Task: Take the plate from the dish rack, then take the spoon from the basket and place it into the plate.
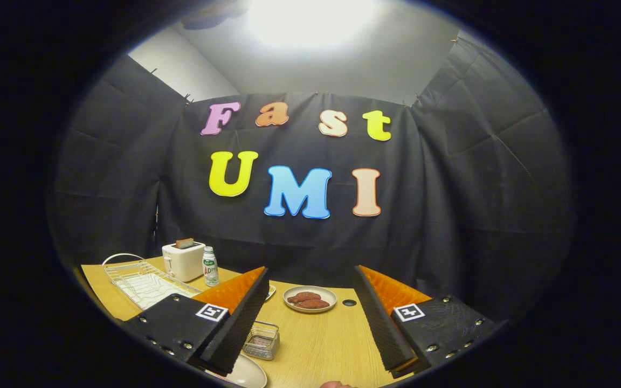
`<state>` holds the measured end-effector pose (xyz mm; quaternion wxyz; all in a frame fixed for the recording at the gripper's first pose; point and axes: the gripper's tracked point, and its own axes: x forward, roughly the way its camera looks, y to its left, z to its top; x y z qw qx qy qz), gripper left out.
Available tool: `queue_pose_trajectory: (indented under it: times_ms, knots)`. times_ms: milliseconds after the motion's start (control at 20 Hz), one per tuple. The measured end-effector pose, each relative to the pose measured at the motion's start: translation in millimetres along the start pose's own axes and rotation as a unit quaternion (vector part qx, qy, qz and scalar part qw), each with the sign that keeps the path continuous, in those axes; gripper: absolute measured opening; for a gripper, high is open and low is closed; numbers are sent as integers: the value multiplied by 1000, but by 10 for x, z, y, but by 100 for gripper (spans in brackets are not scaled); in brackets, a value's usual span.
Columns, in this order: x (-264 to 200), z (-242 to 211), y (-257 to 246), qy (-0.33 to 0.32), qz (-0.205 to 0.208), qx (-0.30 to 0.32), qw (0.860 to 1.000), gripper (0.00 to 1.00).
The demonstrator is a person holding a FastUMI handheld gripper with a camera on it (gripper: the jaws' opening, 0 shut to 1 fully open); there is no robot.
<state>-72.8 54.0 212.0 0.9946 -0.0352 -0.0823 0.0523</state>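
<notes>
Gripper: fingers wide apart, holding nothing, raised above light wooden surface. White wire dish rack: appears empty. Pale round plate: on surface beside small wire basket. Spoon transfer apparently remaining.

Count, gripper view: mostly singles on one table.

1 gripper, 2 fingers spread apart, nothing between. 1 wire dish rack. 1 toaster with 1 slice in it. 1 bottle. 1 small wire basket. Plates: 2 clear, far plate with 2 brown food pieces, near plate at the left finger.
</notes>
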Motion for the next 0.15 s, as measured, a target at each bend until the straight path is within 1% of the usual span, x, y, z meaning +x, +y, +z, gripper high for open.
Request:
queue_pose_trajectory:
  times_ms: [150]
  knots:
    - [68,-276,-123,7,-1,9,1000,96]
